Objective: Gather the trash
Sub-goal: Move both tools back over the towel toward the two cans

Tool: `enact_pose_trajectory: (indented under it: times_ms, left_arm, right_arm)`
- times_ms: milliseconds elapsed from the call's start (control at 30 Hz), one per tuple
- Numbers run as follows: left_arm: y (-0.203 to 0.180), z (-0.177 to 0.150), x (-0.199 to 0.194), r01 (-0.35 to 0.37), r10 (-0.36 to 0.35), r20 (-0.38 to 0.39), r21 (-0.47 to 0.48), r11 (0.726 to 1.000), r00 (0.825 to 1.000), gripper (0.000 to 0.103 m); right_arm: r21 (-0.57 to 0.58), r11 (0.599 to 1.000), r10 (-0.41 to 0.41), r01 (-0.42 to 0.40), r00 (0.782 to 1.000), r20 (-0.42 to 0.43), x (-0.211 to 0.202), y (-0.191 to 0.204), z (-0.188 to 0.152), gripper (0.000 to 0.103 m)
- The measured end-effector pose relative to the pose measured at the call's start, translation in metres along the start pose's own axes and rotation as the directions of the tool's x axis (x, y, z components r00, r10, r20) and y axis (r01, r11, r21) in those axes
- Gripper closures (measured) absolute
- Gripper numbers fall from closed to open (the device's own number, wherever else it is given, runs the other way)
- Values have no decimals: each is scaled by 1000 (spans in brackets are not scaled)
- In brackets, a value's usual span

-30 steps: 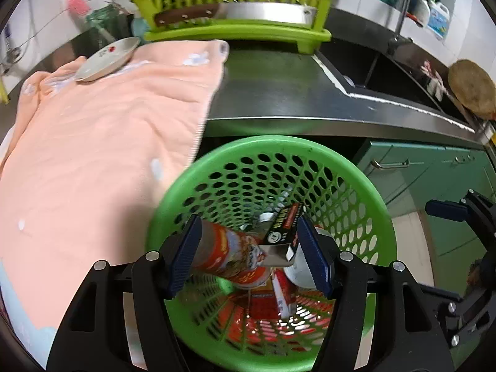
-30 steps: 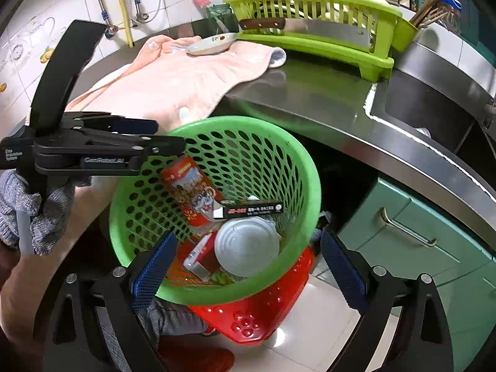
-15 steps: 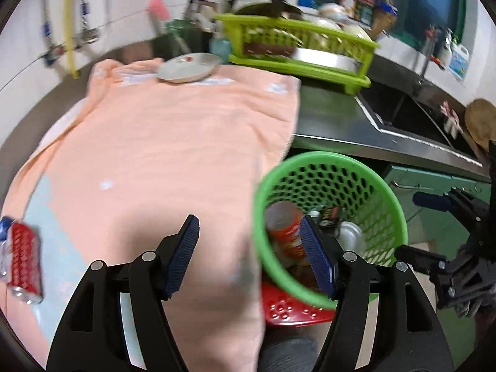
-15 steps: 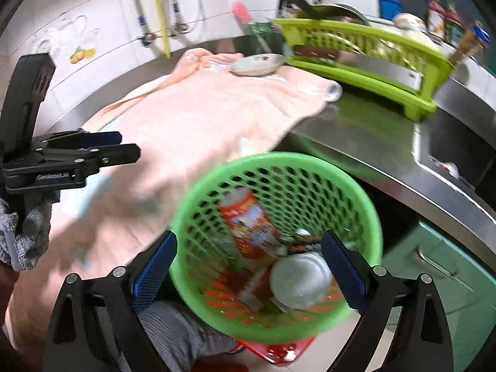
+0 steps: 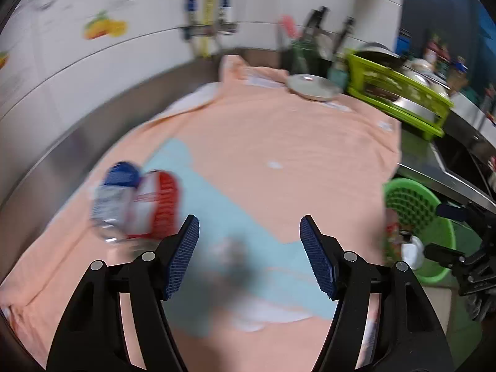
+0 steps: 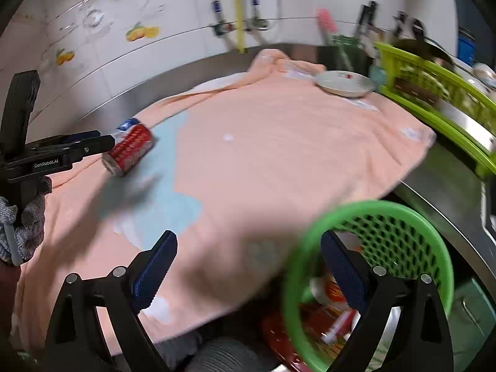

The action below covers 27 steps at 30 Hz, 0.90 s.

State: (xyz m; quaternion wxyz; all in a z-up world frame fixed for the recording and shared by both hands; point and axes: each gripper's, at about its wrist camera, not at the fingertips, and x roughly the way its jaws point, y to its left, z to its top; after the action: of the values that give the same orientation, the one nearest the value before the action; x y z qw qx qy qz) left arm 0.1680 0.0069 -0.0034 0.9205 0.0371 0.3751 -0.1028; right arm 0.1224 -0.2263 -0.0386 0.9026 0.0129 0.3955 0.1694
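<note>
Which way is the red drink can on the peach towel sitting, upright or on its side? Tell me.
On its side. The red drink can lies lengthwise on the peach towel, its round silver end facing outward, next to a blue-capped item too blurred to identify.

You're looking at a soft, matt cloth towel [image 6: 279,161] lying over the brushed metal counter [image 6: 440,186], a shiny metal can [image 6: 130,150], and a glossy perforated plastic basket [image 6: 387,226] beside glazed wall tiles [image 6: 173,15]

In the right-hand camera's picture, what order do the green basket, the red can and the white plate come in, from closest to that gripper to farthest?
1. Green basket, at the right gripper's right finger.
2. Red can, left on the towel.
3. White plate, at the towel's far end, by the dish rack.
</note>
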Motion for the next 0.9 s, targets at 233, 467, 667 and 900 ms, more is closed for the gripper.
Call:
enact_pose_trajectory:
  times_ms: [233,467,667,900]
  left_arm:
    - [70,-10,-15,-96,97,7,-105,990,995,36]
    - [128,-25,-24,-157,160,-6,-234,959,987,36]
    - [160,-34,-20,-164,166,-22,-311,936,986,36]
    - [184,-45,-18,-162,164,-25,-356,920,986,36]
  right_arm:
    - [-15,997,79,-80,997,-17,34,52,38,12]
    - [26,983,184,-183,981,-57,82,112,80,17]
    - [132,960,263,-247,958,-116,127,145,109,25]
    - [202,950,271,-237,949,-161,169,166,134,28]
